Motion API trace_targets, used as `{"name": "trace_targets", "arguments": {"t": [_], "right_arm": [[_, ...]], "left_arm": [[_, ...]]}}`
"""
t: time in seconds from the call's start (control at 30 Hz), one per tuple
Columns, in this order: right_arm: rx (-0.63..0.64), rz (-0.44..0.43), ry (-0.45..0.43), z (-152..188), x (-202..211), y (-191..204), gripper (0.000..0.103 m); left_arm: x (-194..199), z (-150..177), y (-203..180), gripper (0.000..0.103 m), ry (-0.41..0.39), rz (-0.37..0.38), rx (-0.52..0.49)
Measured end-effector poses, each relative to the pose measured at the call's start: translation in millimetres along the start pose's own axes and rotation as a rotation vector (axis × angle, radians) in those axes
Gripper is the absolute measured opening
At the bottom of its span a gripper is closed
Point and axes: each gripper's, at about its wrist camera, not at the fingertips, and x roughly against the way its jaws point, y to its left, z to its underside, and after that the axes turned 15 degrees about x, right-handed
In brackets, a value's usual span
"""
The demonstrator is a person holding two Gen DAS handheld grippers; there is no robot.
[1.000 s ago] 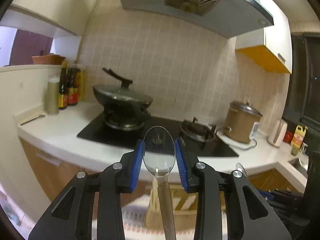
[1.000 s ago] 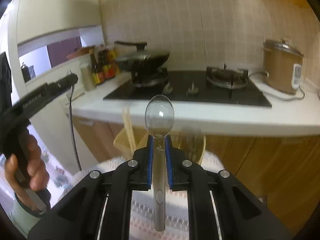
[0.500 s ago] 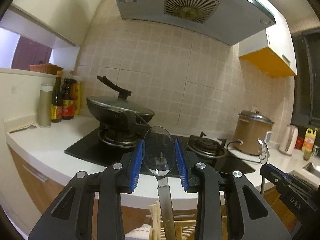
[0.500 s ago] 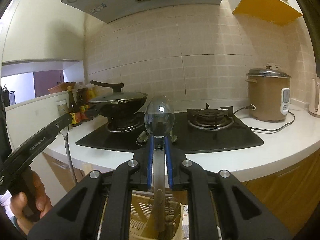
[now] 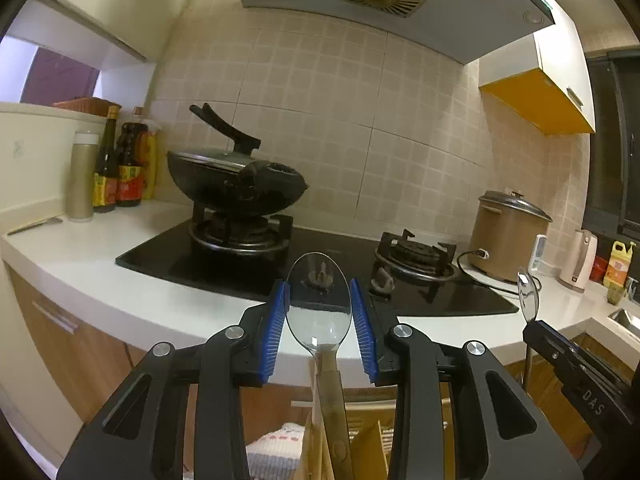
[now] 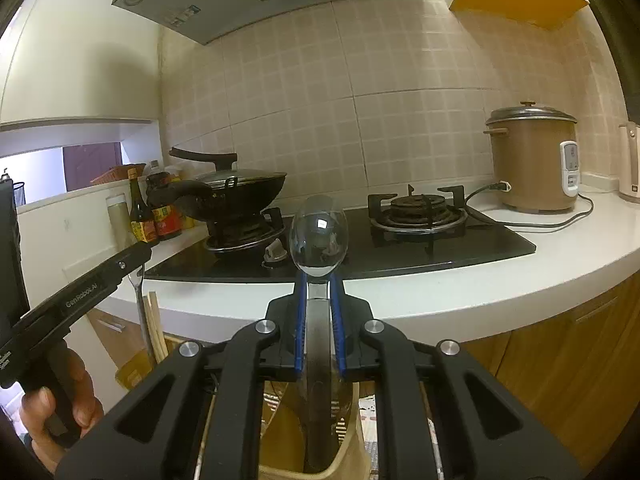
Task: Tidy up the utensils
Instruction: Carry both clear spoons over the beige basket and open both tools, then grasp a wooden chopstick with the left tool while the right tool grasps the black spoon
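My left gripper [image 5: 319,292] is shut on a metal spoon [image 5: 319,308], its blue pads pressing the sides of the bowl while the handle hangs down. Under it stands a beige utensil holder [image 5: 368,448]. My right gripper [image 6: 319,280] is shut on the neck of a second spoon [image 6: 319,236], bowl up, with its handle reaching down into the holder [image 6: 352,456]. The left gripper [image 6: 136,254] also shows at the left of the right wrist view, gripped by a hand [image 6: 60,412], next to chopsticks [image 6: 154,320]. The right gripper [image 5: 560,356] shows at the left view's right edge.
A white counter [image 5: 140,304] carries a black hob [image 6: 400,248] with a lidded wok [image 5: 236,184]. Sauce bottles [image 5: 120,168] stand at its left. A rice cooker [image 6: 532,160] with its cord and a kettle [image 5: 578,260] stand at its right. Wooden cabinet fronts [image 6: 540,360] lie below.
Both grippers have sunk with their spoons, so the counter edge stands higher in both views. The right gripper has tipped up toward level, and the holder now shows beneath it.
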Motion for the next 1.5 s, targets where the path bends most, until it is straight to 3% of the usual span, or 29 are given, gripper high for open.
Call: {"name": "trace_targets", "arguments": {"t": [0.3, 0.4, 0.57, 0.67, 0.87, 0.93, 1.03, 1.1, 1.23, 1.4, 1.5], "right_arm": [[0.037, -0.001, -0.031, 0, 4, 10, 0.010], [0.046, -0.004, -0.047, 4, 10, 12, 0.010], [0.038, -0.020, -0.022, 12, 23, 11, 0.011], [0.044, -0.024, -0.005, 14, 32, 13, 0.018], [0.050, -0.046, 0.068, 18, 60, 16, 0.018], [0.058, -0.067, 0.139, 20, 73, 19, 0.018], [0.030, -0.123, 0.264, 26, 90, 23, 0.018], [0.010, -0.156, 0.347, 33, 100, 27, 0.018], [-0.099, -0.255, 0.548, 59, 123, 34, 0.018], [-0.212, -0.325, 0.799, 107, 149, 55, 0.018], [-0.293, -0.398, 0.916, 137, 169, 77, 0.018]], "left_arm": [[3, 0, 7, 0.032, 0.000, 0.004, 0.003], [6, 2, 9, 0.042, 0.008, 0.013, 0.005], [16, 2, 13, 0.045, 0.020, 0.020, 0.000], [24, 0, 16, 0.045, 0.029, 0.020, 0.002], [52, 1, 33, 0.045, 0.133, 0.005, 0.023], [58, 6, 41, 0.045, 0.229, -0.007, 0.031], [62, 24, 56, 0.045, 0.466, -0.017, 0.056], [65, 37, 62, 0.045, 0.575, -0.030, 0.055], [69, 77, 69, 0.045, 0.825, -0.043, 0.019], [81, 116, 73, 0.044, 0.925, -0.074, -0.037], [86, 133, 72, 0.041, 0.925, -0.090, -0.075]]}}
